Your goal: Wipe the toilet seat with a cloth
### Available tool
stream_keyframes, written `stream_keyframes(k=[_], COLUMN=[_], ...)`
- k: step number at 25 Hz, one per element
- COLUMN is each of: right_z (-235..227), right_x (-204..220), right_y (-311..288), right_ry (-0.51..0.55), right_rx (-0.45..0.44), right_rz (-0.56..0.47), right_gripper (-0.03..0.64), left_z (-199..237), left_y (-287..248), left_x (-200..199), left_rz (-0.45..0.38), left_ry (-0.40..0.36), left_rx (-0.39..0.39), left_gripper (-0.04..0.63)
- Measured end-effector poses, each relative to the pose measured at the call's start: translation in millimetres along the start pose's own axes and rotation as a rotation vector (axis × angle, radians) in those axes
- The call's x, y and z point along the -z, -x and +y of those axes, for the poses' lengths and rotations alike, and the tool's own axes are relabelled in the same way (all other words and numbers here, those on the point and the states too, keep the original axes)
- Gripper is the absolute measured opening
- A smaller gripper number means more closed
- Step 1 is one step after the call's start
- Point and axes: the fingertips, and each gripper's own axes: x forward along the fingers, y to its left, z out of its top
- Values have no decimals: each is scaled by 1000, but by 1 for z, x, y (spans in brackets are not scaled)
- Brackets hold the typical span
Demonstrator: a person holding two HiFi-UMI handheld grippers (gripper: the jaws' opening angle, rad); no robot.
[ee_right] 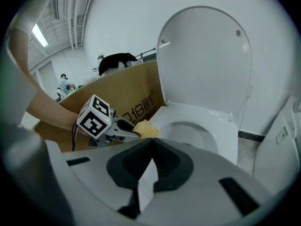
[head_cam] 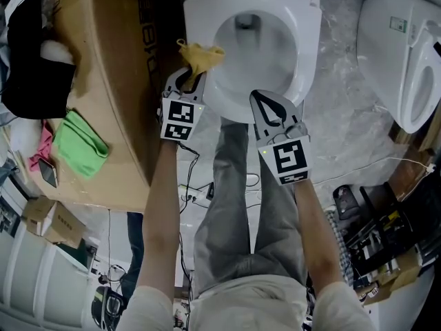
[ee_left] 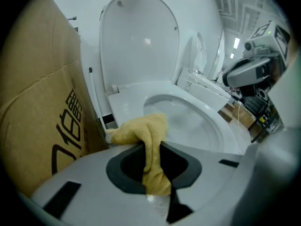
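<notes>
Beside carton w/ Chinese print: yellow cloth in L hand-held gripper

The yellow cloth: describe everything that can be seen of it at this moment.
The cloth is mustard yellow, soft and nubby like terry or microfibre, and crumpled rather than folded. The left gripper has its jaws shut on one bunched end. The free end flops forward and sideways over the left rim of the white toilet seat, apparently resting on it. A cardboard box stands close beside it.
</notes>
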Motion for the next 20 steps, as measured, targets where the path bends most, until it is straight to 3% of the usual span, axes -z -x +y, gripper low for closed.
stream_keyframes(k=[20], right_z=[16], right_x=[68], right_y=[22], right_ry=[-45], right_rx=[-44], right_rz=[116], right_gripper=[6], left_z=[-63], left_y=[21], left_x=[48], left_rz=[70], left_ry=[52], left_rx=[47], left_gripper=[83])
